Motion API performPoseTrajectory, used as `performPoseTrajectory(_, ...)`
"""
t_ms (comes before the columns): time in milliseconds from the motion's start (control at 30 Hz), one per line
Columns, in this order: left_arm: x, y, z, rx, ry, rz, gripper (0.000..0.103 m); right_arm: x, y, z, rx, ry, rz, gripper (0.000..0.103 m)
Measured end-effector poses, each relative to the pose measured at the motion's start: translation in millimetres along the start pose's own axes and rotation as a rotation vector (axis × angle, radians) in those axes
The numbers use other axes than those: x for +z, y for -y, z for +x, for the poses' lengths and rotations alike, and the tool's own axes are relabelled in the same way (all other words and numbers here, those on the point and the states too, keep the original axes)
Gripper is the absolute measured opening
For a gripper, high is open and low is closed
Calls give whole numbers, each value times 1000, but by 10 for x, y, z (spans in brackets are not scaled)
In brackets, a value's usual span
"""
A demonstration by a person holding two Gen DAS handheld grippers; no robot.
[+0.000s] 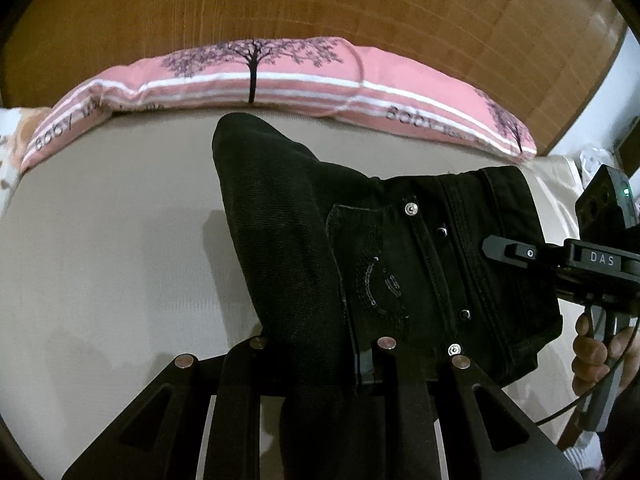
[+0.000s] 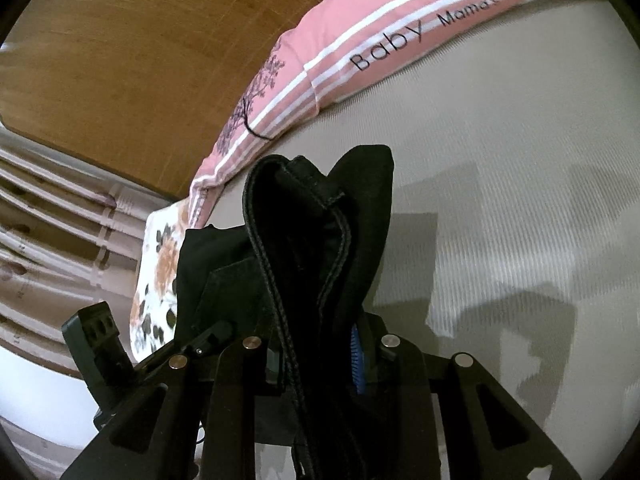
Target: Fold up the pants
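Note:
Black denim pants (image 1: 360, 248) with studs and a sequined pocket hang above a beige bed sheet (image 1: 100, 240). My left gripper (image 1: 320, 364) is shut on the pants, near the pocket side seam. My right gripper (image 2: 320, 360) is shut on the pants' waistband (image 2: 312, 260); the cloth bunches up between its fingers. In the left wrist view the right gripper (image 1: 508, 252) shows at the right edge, clamped on the waistband end. In the right wrist view part of the left gripper (image 2: 208, 340) shows at the lower left, against the cloth.
A pink striped pillow (image 1: 260, 76) with a tree print lies along the wooden headboard (image 1: 280, 0). A floral pillow (image 2: 160, 264) lies at the bed's corner. A person's hand (image 1: 596, 360) holds the right gripper's handle.

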State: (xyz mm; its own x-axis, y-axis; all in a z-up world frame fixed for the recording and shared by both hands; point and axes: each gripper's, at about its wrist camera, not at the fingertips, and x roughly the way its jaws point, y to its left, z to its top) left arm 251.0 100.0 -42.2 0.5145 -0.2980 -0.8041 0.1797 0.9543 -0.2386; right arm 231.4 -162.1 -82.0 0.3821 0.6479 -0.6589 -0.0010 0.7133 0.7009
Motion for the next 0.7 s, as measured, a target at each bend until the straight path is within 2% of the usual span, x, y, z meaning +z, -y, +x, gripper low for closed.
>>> performPoseTrajectory(200,264,-150,291,21,8,3,20,400,-41,235,-22,13,-19,22)
performPoseTrajectory(300,310,-261,542,34,-15,15,22,507,9,370,-48,23,-29,22)
performPoseTrajectory(367,277,-341,681,57,-25,7,32,525,78,468,-104,30,-50,23)
performPoseTrajectory(400,221,-399,748,46,-21,-8,35,511,113,509,-144,40,-77,25)
performPoseTrajectory(467,142,-467,774,33,9,-30,47,474,177,566,-194,51,-105,38)
performPoseTrajectory(533,91,-503,777,35,32,-34,56,443,205,595,-230,73,-135,47)
performPoseTrajectory(567,77,-514,777,40,35,-41,61,433,223,603,-233,80,-138,47)
performPoseTrajectory(700,15,-470,729,87,36,-42,65,417,178,577,-263,84,-159,50)
